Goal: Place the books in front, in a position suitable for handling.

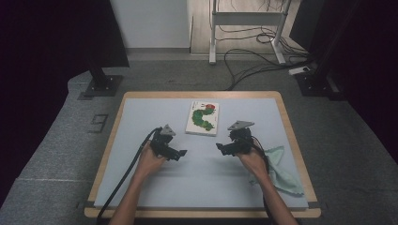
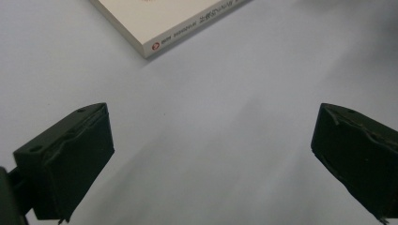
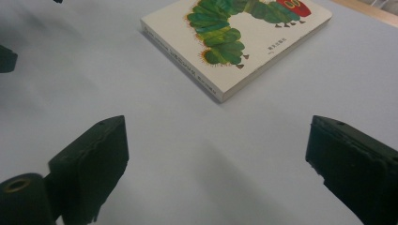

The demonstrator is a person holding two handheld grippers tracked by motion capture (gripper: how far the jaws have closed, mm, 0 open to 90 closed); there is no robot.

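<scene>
The wooden-edged table with its pale blue-grey top (image 1: 155, 187) carries everything. A thin white picture book with a green caterpillar on its cover (image 1: 203, 118) lies flat and closed on it, toward the far side. A crumpled mint-green cloth (image 1: 283, 169) sits to the right of the book and nearer the person. The left hand-held gripper (image 1: 182, 153) hovers just to the left of the book's near edge, its jaws spread wide with nothing between them. The right hand-held gripper (image 1: 219, 146) hovers just to the right of that edge, also spread and empty. To approach well, I judge each should come in low at the book's near corners, jaws straddling the cover's thin edge before pinching.
</scene>
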